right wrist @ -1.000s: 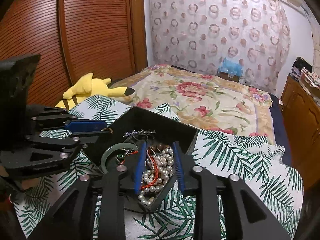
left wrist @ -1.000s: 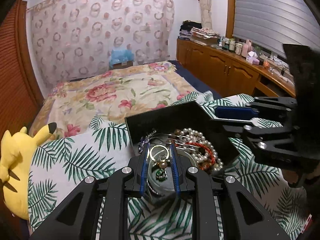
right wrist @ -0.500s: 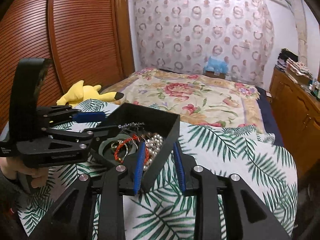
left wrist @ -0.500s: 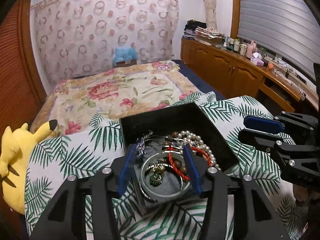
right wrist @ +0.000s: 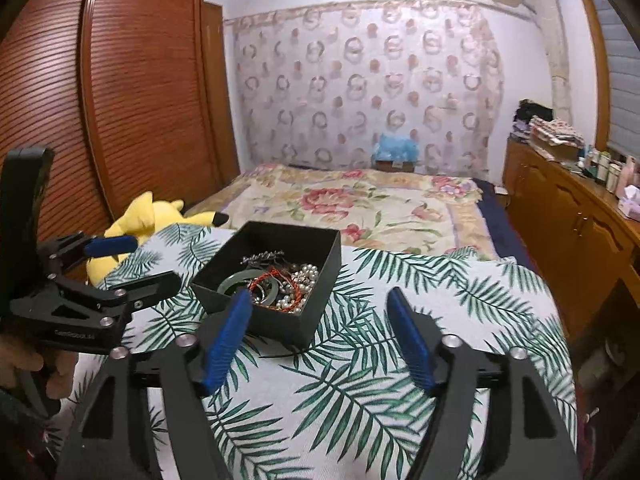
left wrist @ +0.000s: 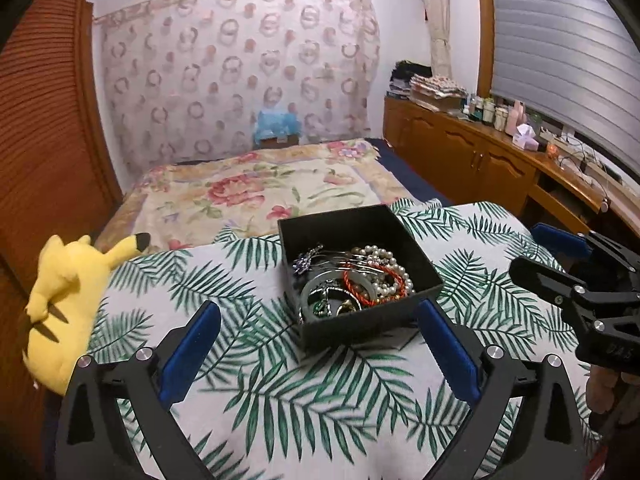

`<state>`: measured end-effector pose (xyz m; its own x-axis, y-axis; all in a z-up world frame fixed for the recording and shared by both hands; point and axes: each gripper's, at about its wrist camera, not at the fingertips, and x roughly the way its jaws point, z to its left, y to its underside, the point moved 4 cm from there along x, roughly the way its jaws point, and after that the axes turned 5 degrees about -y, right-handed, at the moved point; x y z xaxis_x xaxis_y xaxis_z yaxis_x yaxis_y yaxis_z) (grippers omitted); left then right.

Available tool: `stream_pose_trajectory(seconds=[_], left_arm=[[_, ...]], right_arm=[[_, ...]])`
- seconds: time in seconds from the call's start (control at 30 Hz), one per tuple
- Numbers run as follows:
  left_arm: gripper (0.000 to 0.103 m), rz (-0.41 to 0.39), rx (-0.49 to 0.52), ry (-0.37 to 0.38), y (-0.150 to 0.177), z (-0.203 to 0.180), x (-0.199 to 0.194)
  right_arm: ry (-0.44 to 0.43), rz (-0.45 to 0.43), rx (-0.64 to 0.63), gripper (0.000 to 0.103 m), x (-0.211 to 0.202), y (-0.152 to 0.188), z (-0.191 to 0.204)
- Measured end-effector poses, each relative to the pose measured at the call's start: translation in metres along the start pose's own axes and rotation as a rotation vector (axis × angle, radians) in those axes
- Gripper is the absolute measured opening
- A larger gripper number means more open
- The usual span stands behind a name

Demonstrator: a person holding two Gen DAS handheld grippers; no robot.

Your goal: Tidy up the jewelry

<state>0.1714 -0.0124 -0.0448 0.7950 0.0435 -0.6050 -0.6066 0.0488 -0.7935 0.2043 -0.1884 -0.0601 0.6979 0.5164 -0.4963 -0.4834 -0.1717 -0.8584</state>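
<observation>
Both grippers, left (left wrist: 318, 338) and right (right wrist: 320, 334), gape wide and empty; the jewelry box (left wrist: 360, 322) sits just beyond their fingertips.

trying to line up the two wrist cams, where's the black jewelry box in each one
Left wrist view: the black jewelry box sits just right of centre on the palm-leaf cover, beyond the open left gripper.
Right wrist view: the same box is left of centre, partly behind the left finger of the open right gripper.
Shared landmark: the yellow plush, left of the box in both views.
</observation>
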Motion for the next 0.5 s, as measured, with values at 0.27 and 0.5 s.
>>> stream_pose_trajectory(seconds=[0.27, 0.5], left_arm=[[0.095, -0.048, -0.033, -0.03, 0.002, 0.004, -0.044], [0.095, -0.103, -0.034, -0.066, -0.001, 0.004, -0.077]], right_arm=[[0.024, -0.074, 0.012, 0.1, -0.042, -0.001, 0.012], [0.08, -0.127, 0.004, 0.1, -0.073, -0.005, 0.021]])
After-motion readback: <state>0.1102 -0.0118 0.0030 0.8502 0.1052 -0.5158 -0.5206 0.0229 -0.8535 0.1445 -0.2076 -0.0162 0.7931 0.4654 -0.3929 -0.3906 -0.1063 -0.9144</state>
